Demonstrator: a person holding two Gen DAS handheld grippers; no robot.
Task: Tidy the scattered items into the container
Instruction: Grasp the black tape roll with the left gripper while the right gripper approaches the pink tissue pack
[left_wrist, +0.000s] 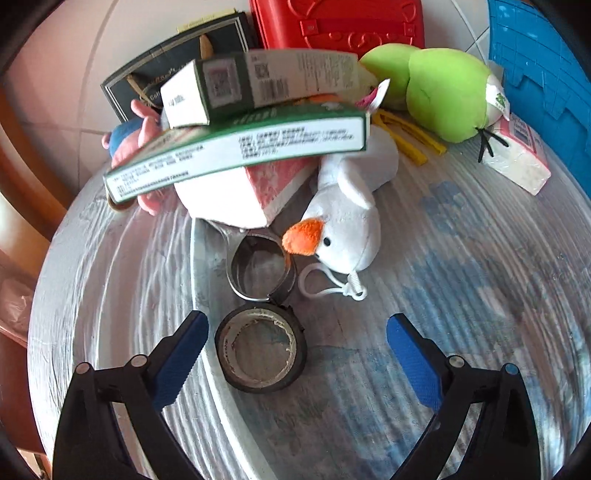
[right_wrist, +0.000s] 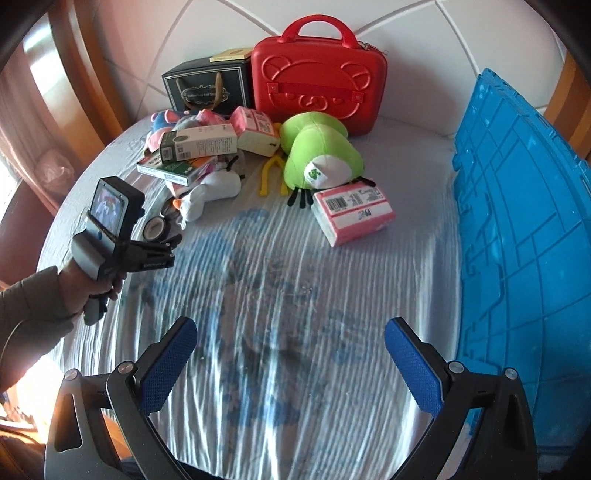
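Tape roll (left_wrist: 260, 350), black, lies flat on the ribbed cloth (left_wrist: 461, 258), just ahead of the left gripper (left_wrist: 295, 350), nearer its left pad than its right. Left jaws are spread wide, nothing between the pads; they point steeply down over the roll, so this looks like the approach to a first pick. Lying flat, the roll offers its outer wall to a straddling pinch.

A second tape roll (left_wrist: 260, 267), shiny, sits just beyond, touching or nearly touching the black one. The goose toy (left_wrist: 343, 229) lies beside it, its white cord (left_wrist: 332, 286) looped near both rolls and liable to snag on a lift.

Behind is the heap: green box (left_wrist: 236, 147) propped across a pink-and-white pack (left_wrist: 255, 195), with a smaller box (left_wrist: 258, 85) on top. The stack is loose and leaning, so taking the low outlying items first seems sensible.

The green plush (right_wrist: 317, 155) and pink pack (right_wrist: 352, 214) lie apart toward the right. The yellow strip (right_wrist: 271, 173) sits between plush and heap.

The blue crate (right_wrist: 524, 229) stands at the right edge, the likely container; its inside is hidden. The red case (right_wrist: 319, 77) and black bag (right_wrist: 207, 86) stand upright at the back.

Right gripper (right_wrist: 290, 365) hovers over bare cloth, jaws spread, empty, close to the crate. A hand (right_wrist: 94, 280) grips the left tool's handle.
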